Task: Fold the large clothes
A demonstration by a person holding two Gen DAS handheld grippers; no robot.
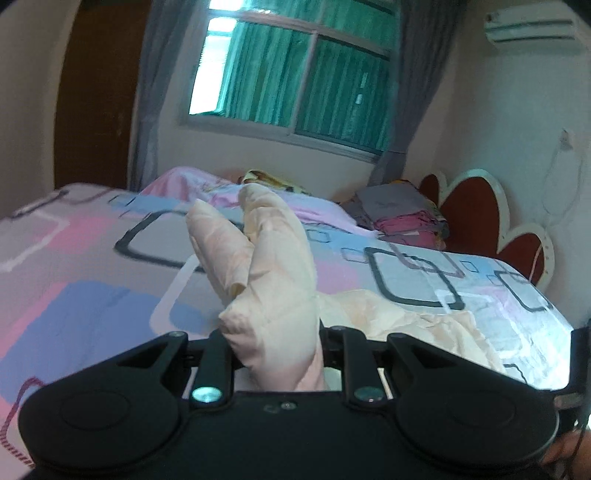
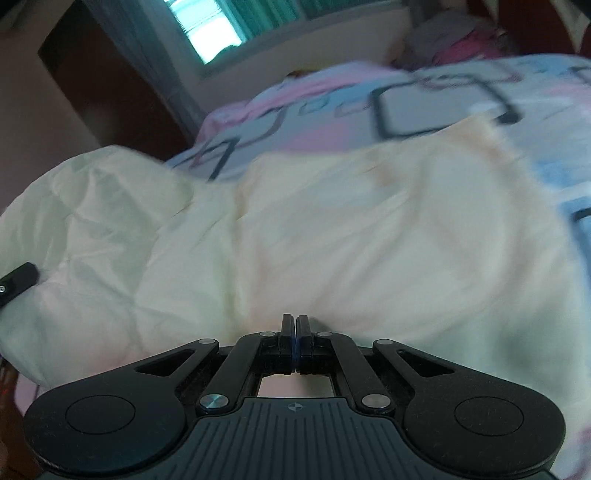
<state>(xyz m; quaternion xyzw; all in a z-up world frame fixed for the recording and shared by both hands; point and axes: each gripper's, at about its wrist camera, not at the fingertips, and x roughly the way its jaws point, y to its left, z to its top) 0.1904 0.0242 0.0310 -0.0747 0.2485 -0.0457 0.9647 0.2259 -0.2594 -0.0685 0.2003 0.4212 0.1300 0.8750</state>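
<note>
**Cream garment half up off the bed, both grippers closed**

Quick status from my end. Left gripper (image 1: 273, 354) is clamped on a bunched wad of the cream garment (image 1: 269, 280). The cloth sticks up between the jaws in two puffy lobes and blocks the fingertips, so I can't see the pads themselves, but the fabric is def pinched in there. Rest of the garment trails off to the right of that gripper and lies crumpled on the bedsheet (image 1: 92, 258), the pink/blue/grey one w/ the rounded-square print.

Right gripper (image 2: 296, 325) is clenched all the way, fingers pressed together. It sits right at the near edge of the garment (image 2: 332, 229), which spreads wide across the bed in front of it. Can't tell whether a thin layer of cloth is caught between the pads or nothing at all; the view is motion-blurred. At far left of the right cam a black bit of the other gripper pokes in against the raised cloth.

Bkgd: window (image 1: 295, 74) w/ green curtain, grey drapes, a pile of folded clothes (image 1: 402, 218) by the red heart-shaped headboard (image 1: 476, 218), AC unit (image 1: 532, 26) up on the wall.
</note>
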